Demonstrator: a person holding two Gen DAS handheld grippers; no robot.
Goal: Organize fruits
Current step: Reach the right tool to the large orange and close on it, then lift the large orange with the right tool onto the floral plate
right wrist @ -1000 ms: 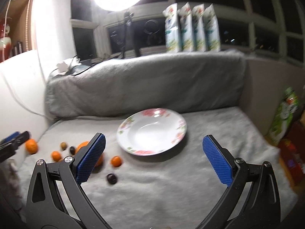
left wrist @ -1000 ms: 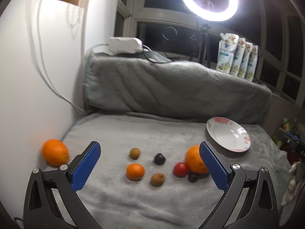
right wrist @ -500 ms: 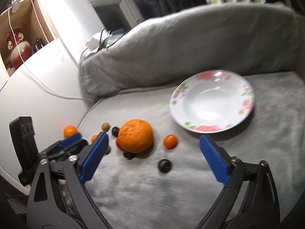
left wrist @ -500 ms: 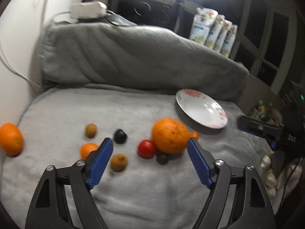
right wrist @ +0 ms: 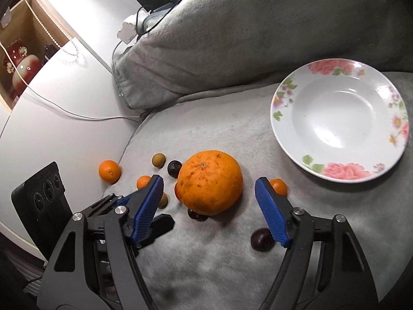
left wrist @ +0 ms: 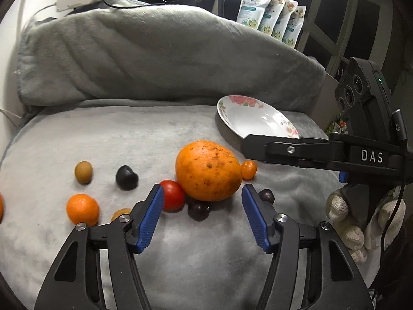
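A large orange (left wrist: 207, 170) (right wrist: 210, 180) lies on the grey blanket among small fruit. Around it are a red tomato (left wrist: 171, 197), a kumquat (left wrist: 249, 170) and dark plums (left wrist: 198, 210). My left gripper (left wrist: 202, 193) hangs just short of the orange with its jaws closing and nothing pressed between the pads. My right gripper (right wrist: 209, 182) faces the same orange from the other side; its jaws are closing too, and both pads stand apart from the orange. An empty flowered plate (left wrist: 255, 118) (right wrist: 338, 118) sits to the right.
A small orange (left wrist: 82, 209), a brown longan (left wrist: 83, 171) and another plum (left wrist: 126, 177) lie to the left. A mandarin (right wrist: 109, 171) rests by the white wall. A rolled grey blanket (left wrist: 155, 59) rises behind. A gloved hand (left wrist: 346, 232) holds the right tool.
Both grippers have sunk and come closer to the fruit cluster, and their jaws have narrowed. The right gripper has swung from the plate to the large orange.
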